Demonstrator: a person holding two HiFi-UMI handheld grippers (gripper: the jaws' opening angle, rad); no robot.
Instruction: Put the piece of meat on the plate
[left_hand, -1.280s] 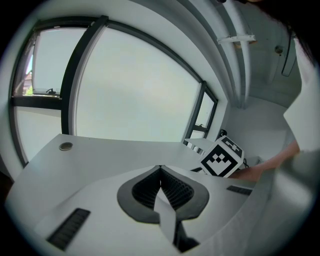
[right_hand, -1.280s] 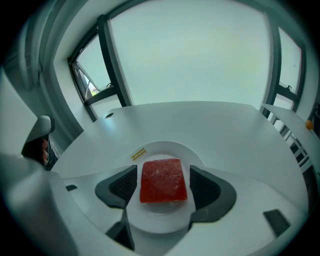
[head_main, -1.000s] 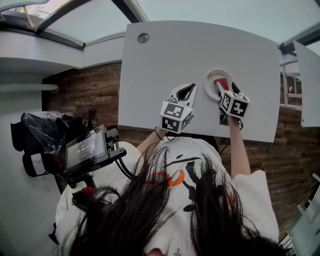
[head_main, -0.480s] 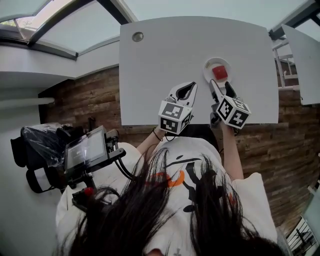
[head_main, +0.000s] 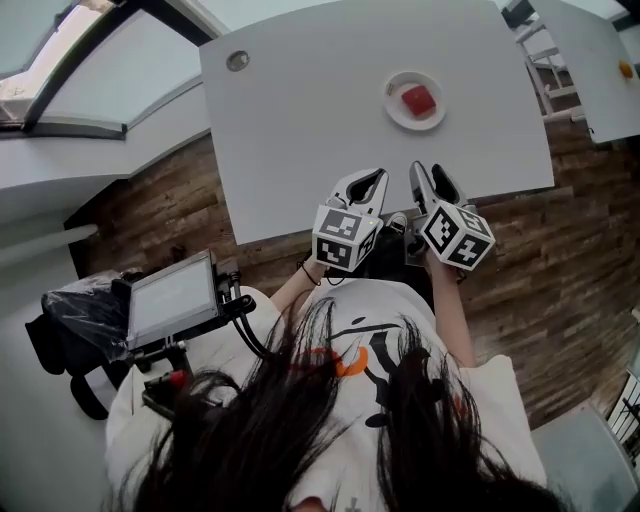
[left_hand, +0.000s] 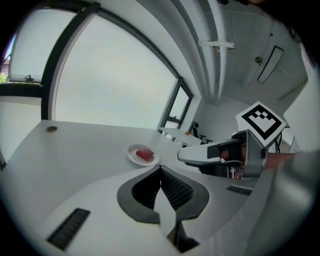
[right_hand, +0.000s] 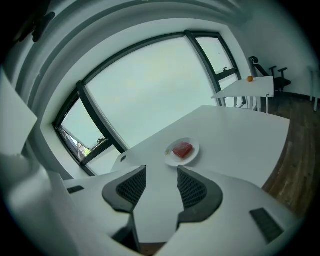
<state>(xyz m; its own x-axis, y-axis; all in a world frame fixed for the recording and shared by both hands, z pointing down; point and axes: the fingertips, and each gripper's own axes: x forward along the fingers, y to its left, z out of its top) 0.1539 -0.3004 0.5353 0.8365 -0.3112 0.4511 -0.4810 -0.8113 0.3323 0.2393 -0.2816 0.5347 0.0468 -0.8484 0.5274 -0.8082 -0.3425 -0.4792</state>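
The red piece of meat (head_main: 418, 99) lies on the small white plate (head_main: 397, 110) on the white table (head_main: 300, 130). Both grippers hang at the table's front edge, well short of the plate. My left gripper (head_main: 380, 176) is shut, fingertips touching, with nothing in it. To its right, my right gripper (head_main: 430, 172) has its jaws closing with a gap still between them and nothing in it. In the right gripper view the meat (right_hand: 183, 149) and plate (right_hand: 172, 159) lie beyond the gripper (right_hand: 161, 170). In the left gripper view the plate (left_hand: 133, 155) lies beyond the shut gripper (left_hand: 160, 169).
A round grommet (head_main: 238, 61) sits in the table's far left corner. A second white table (head_main: 590, 60) with a small orange thing (head_main: 625, 70) stands to the right. A screen on a rig (head_main: 172, 298) is at the person's left. Wooden floor (head_main: 560, 260) surrounds the table.
Both grippers drew back from the plate to the table's front edge. The right gripper, earlier at the meat on the plate, has come away and the meat stays on the plate.
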